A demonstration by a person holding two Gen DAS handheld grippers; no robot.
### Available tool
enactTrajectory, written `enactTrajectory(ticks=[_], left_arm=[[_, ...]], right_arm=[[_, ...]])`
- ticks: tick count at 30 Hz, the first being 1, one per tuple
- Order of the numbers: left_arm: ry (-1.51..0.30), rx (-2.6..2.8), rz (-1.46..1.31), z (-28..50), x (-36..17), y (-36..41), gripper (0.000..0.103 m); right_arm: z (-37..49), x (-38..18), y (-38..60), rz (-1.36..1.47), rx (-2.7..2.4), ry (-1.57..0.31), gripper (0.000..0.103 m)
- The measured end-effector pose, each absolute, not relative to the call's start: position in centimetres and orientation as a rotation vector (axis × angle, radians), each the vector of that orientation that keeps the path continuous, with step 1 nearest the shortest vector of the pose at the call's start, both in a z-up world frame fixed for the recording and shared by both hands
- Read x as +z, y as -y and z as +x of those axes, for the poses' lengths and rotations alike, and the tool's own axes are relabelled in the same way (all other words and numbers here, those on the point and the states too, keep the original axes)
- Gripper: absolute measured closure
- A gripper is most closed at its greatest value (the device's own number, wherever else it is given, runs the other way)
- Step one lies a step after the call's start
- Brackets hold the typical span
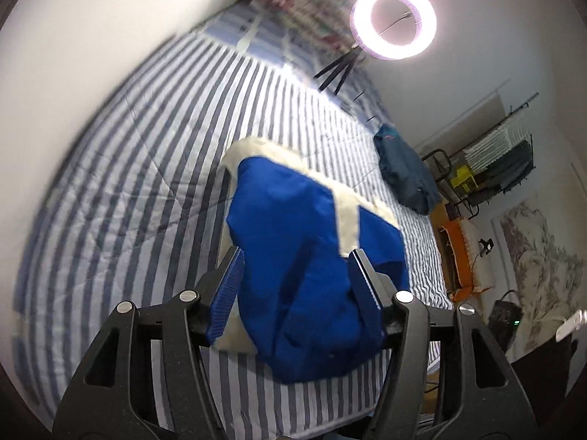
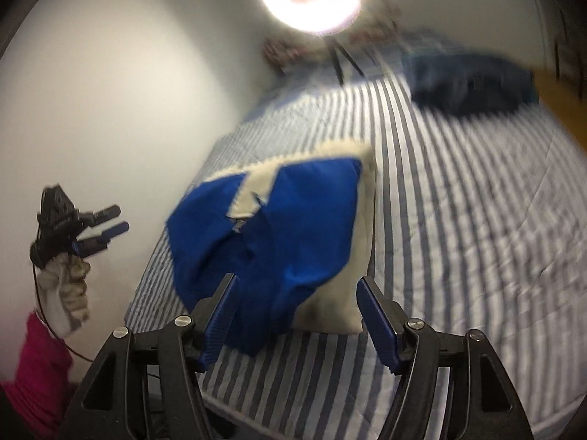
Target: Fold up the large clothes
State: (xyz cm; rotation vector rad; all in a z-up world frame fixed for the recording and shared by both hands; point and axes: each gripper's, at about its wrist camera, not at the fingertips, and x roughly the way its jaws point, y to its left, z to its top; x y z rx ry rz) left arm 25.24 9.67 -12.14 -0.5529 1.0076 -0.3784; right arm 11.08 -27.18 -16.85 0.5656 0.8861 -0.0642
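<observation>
**Blue-and-cream garment lies bunched on the striped bed, both grippers apart from it**

A royal-blue garment with cream panels (image 1: 293, 256) lies in a loose, rumpled heap near the middle of a bed covered with a blue-and-white striped quilt (image 1: 146, 146). In the right wrist view the same garment (image 2: 293, 220) shows a cream strip running across its blue top layer, with cream fabric beneath along its far and right sides.

The left gripper (image 1: 297, 293) has its ribbed blue fingers (image 1: 225, 297) spread well apart. The garment appears in the gap between them, but the pads do not press on it and nothing is held. The right gripper (image 2: 299, 315) likewise has its fingers (image 2: 378, 326) wide apart, with a fold of blue cloth showing in the gap and no grip on it.

In the right wrist view the left gripper (image 2: 110, 223) is seen off to the left against the white wall, carried by a hand in a light knitted glove (image 2: 68, 293) with a magenta sleeve (image 2: 40, 363) below.

A dark teal garment (image 1: 403, 172) lies at the bed's far right edge, well apart from the blue one. A glowing ring light (image 1: 394, 22) on a small tripod stands at the far end of the bed.
</observation>
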Motion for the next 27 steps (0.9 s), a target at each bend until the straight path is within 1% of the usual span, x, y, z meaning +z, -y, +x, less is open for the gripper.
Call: enactTrajectory(ticks=[4,5,7,8,9,10,11,12,13,14,15,19,21,22,23,24,25,27], left_arm=[[-1.055,-0.377,-0.590,27.8,-14.9,-9.6,0.042],[-1.061,-0.376,-0.609,28.3,-15.5,-9.7,0.042],[-1.071,-0.379,-0.651,29.3,-16.5,-9.9,0.043],[-1.073,-0.379,-0.668,29.6,-16.9,-9.9,0.043],[-1.076,-0.387,-0.683,29.9,-17.3,-10.0,0.044],[-1.078,-0.392,-0.690,30.2,-17.7,-10.0,0.053],[-1.085,-0.397,-0.690,30.5,-18.0,-9.9,0.059],[-1.097,-0.402,-0.682,30.7,-18.4,-9.7,0.076],[-1.110,-0.402,-0.668,30.9,-18.9,-9.4,0.096],[-1.117,-0.399,-0.655,30.8,-19.1,-9.2,0.097],[-1.116,-0.394,-0.635,30.7,-19.3,-9.0,0.097],[-1.083,-0.395,-0.568,29.7,-18.7,-8.3,0.098],[-1.079,-0.373,-0.565,29.3,-18.5,-8.5,0.098],[-1.085,-0.358,-0.589,29.3,-18.6,-8.7,0.090],[-1.093,-0.355,-0.614,29.1,-18.9,-8.9,0.082],[-1.099,-0.352,-0.641,29.2,-19.2,-9.1,0.063],[-1.095,-0.345,-0.659,29.2,-19.3,-9.3,0.055],[-1.089,-0.358,-0.676,29.4,-19.5,-9.4,0.055]], right_arm=[[13.2,-19.7,28.0,0.647,-0.013,-0.939,0.039],[13.7,-20.4,28.0,0.650,-0.005,-0.956,0.041],[14.4,-21.7,28.1,0.652,-0.005,-0.983,0.048],[14.7,-22.3,28.3,0.671,0.005,-0.994,0.056],[14.9,-22.7,28.5,0.689,0.014,-0.996,0.066],[15.0,-22.9,28.7,0.708,0.018,-0.994,0.068],[15.1,-23.0,28.9,0.719,0.024,-0.983,0.074],[15.1,-23.0,29.1,0.726,0.039,-0.974,0.084],[15.3,-23.0,29.1,0.731,0.055,-0.970,0.089],[15.3,-23.0,29.2,0.733,0.069,-0.968,0.098],[15.4,-22.8,29.1,0.721,0.076,-0.964,0.101],[15.6,-21.9,29.0,0.688,0.105,-0.946,0.102],[15.4,-21.6,28.9,0.694,0.111,-0.941,0.093],[15.5,-21.7,29.1,0.697,0.102,-0.956,0.088],[15.5,-21.8,29.2,0.710,0.092,-0.962,0.063],[15.5,-22.0,29.4,0.721,0.070,-0.959,0.055],[15.4,-22.2,29.7,0.737,0.058,-0.954,0.055],[15.6,-22.7,29.8,0.759,0.065,-0.959,0.056]])
